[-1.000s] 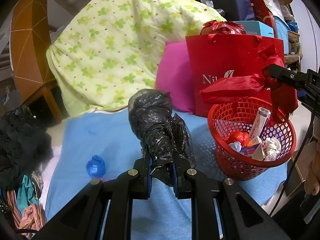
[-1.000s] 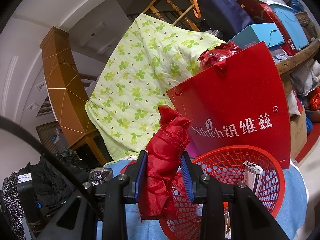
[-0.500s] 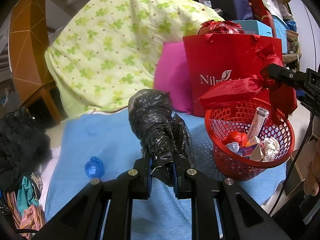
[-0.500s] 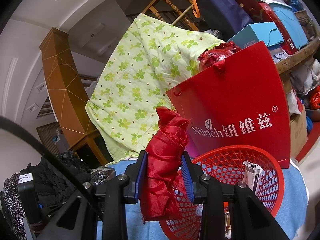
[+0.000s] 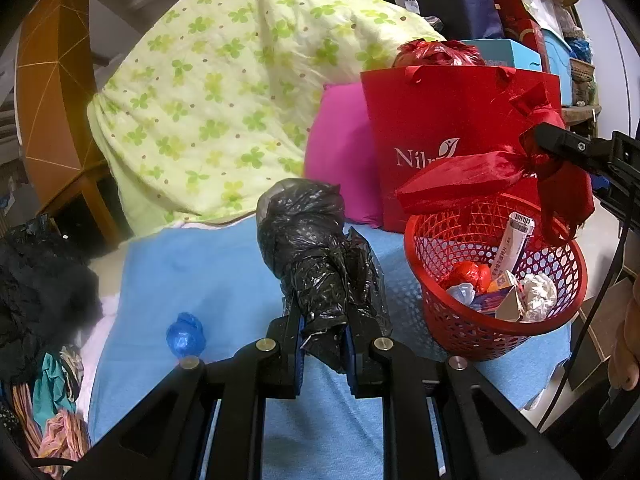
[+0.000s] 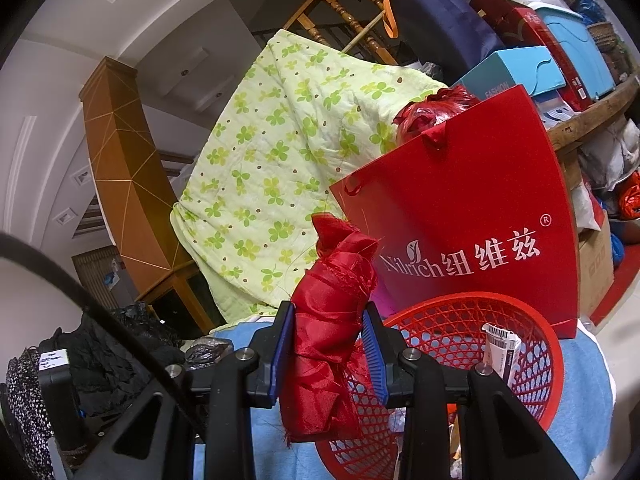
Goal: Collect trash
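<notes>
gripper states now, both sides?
Left gripper: shut on crumpled black plastic bag.
Right gripper: shut on red cloth, over the red basket.

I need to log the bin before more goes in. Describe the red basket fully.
The red basket is a round bin of what looks like plastic lattice with a solid rim, standing upright on the blue cloth in front of the red paper bag. It is partly filled: a barcoded tube leaning on the wall, a red wad, crumpled white paper and small cartons. The right gripper holds a red fabric bundle over its rim; whether fabric touches the rim is unclear.
</notes>
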The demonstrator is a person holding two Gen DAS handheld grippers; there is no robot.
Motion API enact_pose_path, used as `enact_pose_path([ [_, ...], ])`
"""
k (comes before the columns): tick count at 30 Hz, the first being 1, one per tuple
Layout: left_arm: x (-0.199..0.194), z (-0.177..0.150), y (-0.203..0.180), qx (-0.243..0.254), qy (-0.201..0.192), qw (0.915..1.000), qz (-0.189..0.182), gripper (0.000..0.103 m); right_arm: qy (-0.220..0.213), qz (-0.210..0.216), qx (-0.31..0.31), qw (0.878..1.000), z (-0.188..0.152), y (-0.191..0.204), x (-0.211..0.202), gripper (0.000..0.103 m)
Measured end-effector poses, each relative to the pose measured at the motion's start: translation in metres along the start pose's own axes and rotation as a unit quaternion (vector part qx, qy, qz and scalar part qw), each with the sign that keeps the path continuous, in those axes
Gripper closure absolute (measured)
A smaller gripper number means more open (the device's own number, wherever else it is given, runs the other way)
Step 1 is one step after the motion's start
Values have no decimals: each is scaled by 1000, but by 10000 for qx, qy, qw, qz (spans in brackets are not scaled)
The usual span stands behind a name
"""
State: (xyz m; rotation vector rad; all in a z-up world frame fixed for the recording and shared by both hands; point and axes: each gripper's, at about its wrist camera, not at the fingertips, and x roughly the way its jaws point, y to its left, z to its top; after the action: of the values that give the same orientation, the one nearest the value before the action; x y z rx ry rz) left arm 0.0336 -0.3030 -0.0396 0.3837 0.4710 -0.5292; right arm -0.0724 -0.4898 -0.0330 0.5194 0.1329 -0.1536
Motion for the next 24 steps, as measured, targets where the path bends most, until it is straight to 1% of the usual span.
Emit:
enact_pose_path([
  [24,2,-2,-7,85,37,9999,-73,86,-50,-50,45,10000,-3,-1,-8,66],
])
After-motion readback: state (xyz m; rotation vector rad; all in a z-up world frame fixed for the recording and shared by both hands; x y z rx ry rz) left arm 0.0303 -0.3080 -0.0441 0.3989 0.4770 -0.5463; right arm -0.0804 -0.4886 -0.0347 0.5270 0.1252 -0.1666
